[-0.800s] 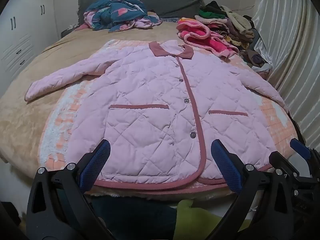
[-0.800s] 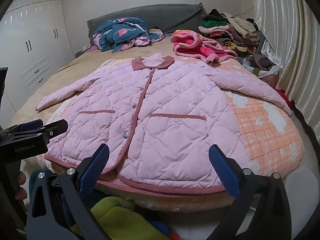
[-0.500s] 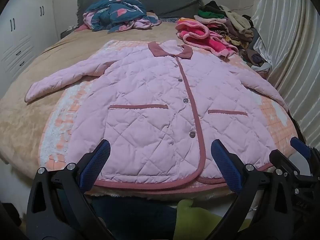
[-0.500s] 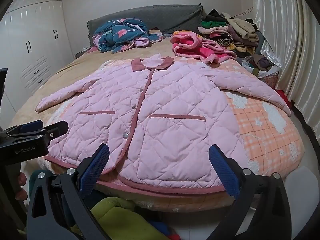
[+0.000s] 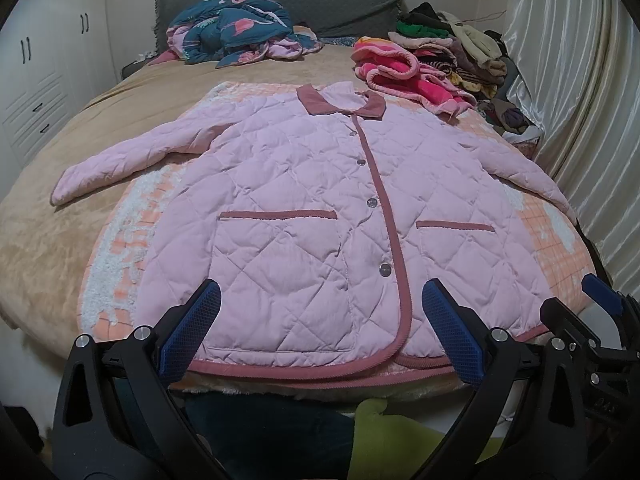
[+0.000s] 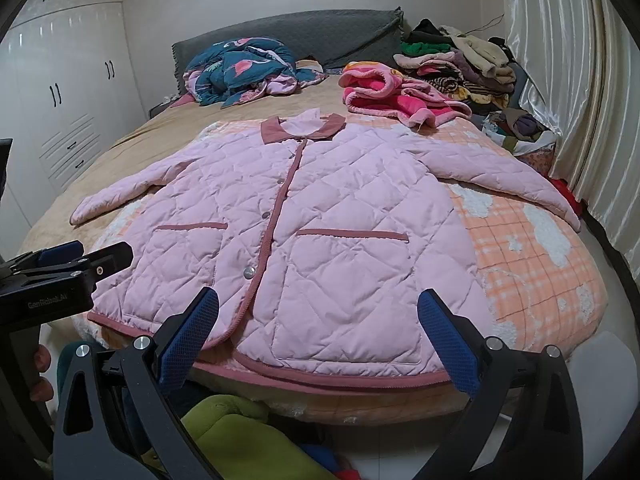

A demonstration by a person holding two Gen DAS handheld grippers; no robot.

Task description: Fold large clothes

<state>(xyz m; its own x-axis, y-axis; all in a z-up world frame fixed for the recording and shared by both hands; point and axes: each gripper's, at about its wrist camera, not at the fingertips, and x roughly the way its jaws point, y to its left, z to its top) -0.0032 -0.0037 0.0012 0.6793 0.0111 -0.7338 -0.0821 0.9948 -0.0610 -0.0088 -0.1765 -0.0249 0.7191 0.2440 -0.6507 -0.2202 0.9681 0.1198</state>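
Note:
A pink quilted jacket with darker pink trim lies flat and buttoned on the bed, collar at the far end, both sleeves spread out. It also shows in the right wrist view. My left gripper is open and empty, just short of the hem on the left half. My right gripper is open and empty, just short of the hem on the right half. The right gripper also shows at the right edge of the left wrist view, and the left gripper at the left edge of the right wrist view.
The jacket rests on an orange checked blanket over a tan bed cover. A blue patterned quilt, a bright pink garment and a pile of clothes lie at the far end. Curtains hang right; wardrobe left.

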